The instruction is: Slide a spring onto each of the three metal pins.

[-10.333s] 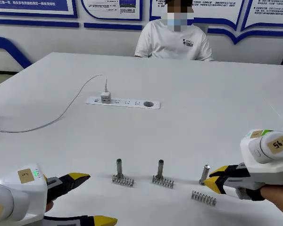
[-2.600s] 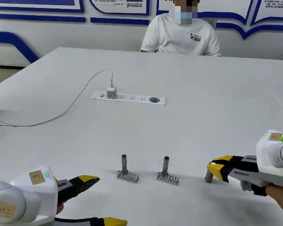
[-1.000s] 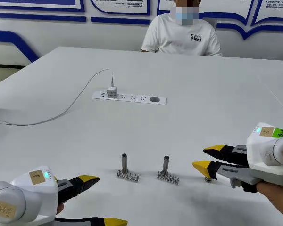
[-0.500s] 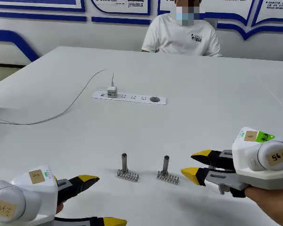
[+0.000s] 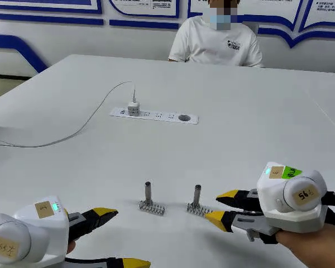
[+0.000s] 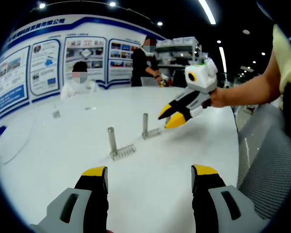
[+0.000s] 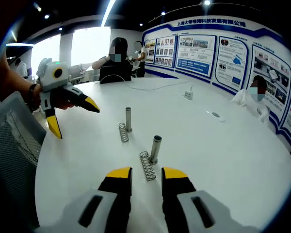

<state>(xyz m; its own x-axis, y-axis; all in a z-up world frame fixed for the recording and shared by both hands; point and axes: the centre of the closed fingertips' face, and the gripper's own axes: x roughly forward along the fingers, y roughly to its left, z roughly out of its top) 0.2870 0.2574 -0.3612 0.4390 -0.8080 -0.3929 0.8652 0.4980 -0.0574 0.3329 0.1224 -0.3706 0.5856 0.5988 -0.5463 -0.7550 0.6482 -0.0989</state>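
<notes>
The right gripper (image 5: 220, 205) is hovering low over the white table (image 5: 257, 111) with its jaws partly open and nothing between them. In the head view its yellow tips are pointing toward 9 o'clock. The nearer spring (image 5: 199, 210) is lying flat on the table just beyond the tips in that direction, close to them but apart. The nearer pin (image 5: 197, 192) is standing upright right behind that spring, at about 10 o'clock from the tips.

In the right gripper view the same spring (image 7: 146, 165) is sitting at 12 o'clock, just ahead of the gap between the jaws, with its pin (image 7: 155, 148) just past it toward 1 o'clock.

The farther pin (image 5: 148, 190) is standing upright further along at 9 o'clock, and the farther spring (image 5: 152, 209) is lying at its foot. Neither spring is sitting on a pin.

The left gripper (image 5: 117, 237) is hanging at 7 o'clock in the head view, well apart from the pins, with its jaws spread wide and nothing in them. In the left gripper view both pins are standing at 12 o'clock ahead of the jaws, and the right gripper is coming in from about 1 o'clock.

A power strip (image 5: 153, 117) with a white cable (image 5: 72, 134) is lying farther up the table. A person (image 5: 220, 42) is sitting at the far edge.
</notes>
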